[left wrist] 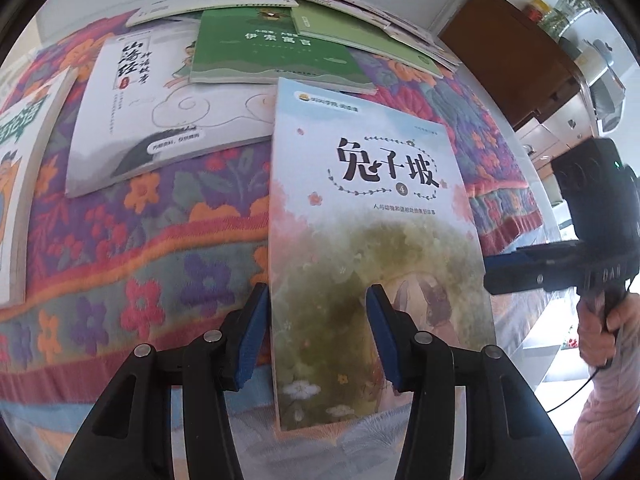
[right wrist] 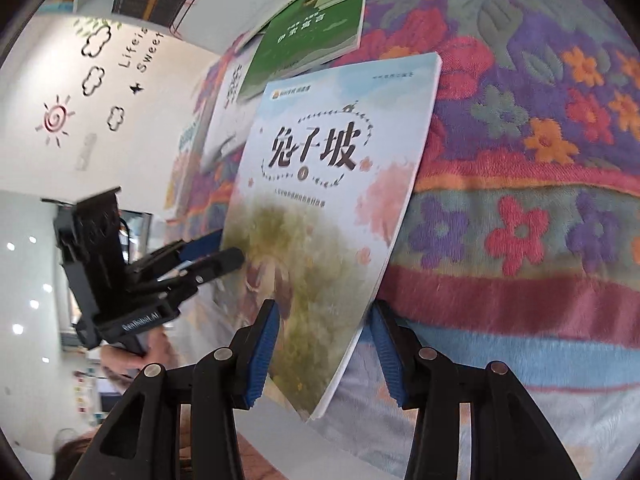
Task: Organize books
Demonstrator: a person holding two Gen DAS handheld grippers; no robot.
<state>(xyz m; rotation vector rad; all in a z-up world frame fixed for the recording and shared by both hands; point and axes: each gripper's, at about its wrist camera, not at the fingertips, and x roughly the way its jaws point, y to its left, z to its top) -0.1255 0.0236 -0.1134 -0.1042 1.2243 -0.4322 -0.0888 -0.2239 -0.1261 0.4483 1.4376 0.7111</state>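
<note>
Handover step, by my read: the pale paperback book (left wrist: 372,208) w/ black title and a blurry green picture hangs tilted, its lower end clear of the floral blanket (left wrist: 160,240).

Your left gripper (left wrist: 316,320) looks clamped on the book's long edge. From the right wrist view one finger sits in front of the cover and one behind it. So the left is carrying the book.

Your right gripper (right wrist: 324,348) is apart, not pinching yet. The book's near lower corner sits between its fingers; the left pad is over the cover and the right pad just outside the page edge.

To do it well:
- Push the right gripper fwd so the pads cover more than the corner tip, else the book will likely pivot or sag.
- Square the pads to the cover before closing; right now the book crosses them at a slant.
- Close the right fully, then let go w/ the left, not both at once.
- Keep it lifted over the dark green book (left wrist: 272,52) and the white book w/ ink-brush lettering (left wrist: 132,120), both beyond the left gripper's tips, so nothing gets dragged.
</note>
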